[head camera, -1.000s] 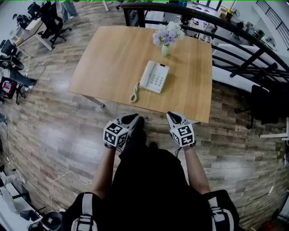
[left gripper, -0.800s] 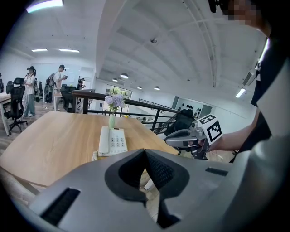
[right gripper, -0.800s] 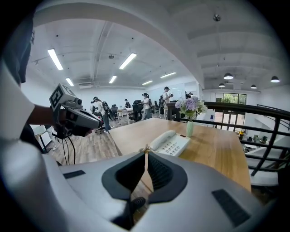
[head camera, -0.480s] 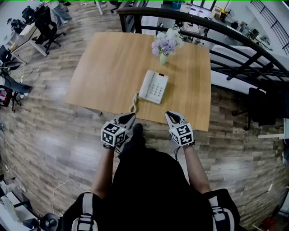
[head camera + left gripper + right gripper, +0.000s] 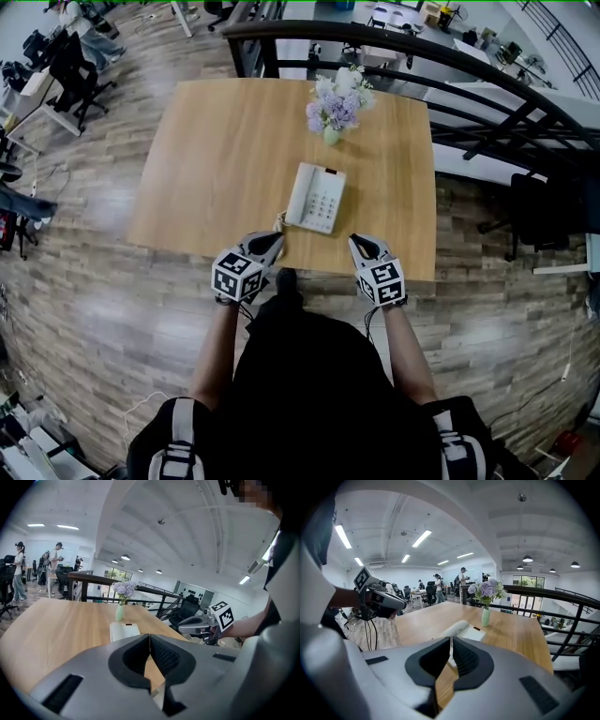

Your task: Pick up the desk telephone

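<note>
On table, phone sits untouched by the near edge. Left gripper and right gripper hang at that edge, jaws together, empty. Grasp and lift both remain.

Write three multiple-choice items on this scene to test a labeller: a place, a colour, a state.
1. The vase of flowers stands: A) beyond the telephone on the table; B) on the floor; C) at the near edge.
2. The telephone is: A) black; B) white; C) red.
3. The left gripper and right gripper are: A) wide open; B) clamped on the handset; C) shut, empty.
Key: A, the head view shows it farther along the table; B, its body is white; C, both gripper views show jaws together, nothing between.
</note>
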Available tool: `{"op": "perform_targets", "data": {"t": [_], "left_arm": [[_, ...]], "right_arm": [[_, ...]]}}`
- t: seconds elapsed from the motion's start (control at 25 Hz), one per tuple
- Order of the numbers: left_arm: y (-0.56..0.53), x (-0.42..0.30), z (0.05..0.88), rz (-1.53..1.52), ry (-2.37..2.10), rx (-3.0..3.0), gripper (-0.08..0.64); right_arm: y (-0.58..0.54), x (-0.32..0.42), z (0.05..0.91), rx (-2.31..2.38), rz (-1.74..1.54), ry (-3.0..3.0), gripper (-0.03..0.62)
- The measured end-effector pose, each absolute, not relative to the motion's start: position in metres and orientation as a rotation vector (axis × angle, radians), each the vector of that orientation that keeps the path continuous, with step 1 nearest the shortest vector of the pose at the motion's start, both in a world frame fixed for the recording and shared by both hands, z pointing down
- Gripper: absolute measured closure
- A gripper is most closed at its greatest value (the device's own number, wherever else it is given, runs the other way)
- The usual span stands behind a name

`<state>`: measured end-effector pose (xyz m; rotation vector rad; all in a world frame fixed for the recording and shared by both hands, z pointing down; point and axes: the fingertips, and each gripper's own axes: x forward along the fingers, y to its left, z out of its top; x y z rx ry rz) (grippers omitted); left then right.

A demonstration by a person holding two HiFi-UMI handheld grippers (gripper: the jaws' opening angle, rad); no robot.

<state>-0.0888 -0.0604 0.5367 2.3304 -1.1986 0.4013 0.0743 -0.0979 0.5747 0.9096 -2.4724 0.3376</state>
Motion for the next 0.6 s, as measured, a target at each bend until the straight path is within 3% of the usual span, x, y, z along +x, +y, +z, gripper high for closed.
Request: {"op": "perform_targets", "data": {"t": [0.6], "left_arm": [[-0.115,-0.146,0.547,0.443,-1.118,2.35,0.538]], "right_arm": [[-0.146,0.024,0.58,0.992,0.383,-2.437,0.558]]}}
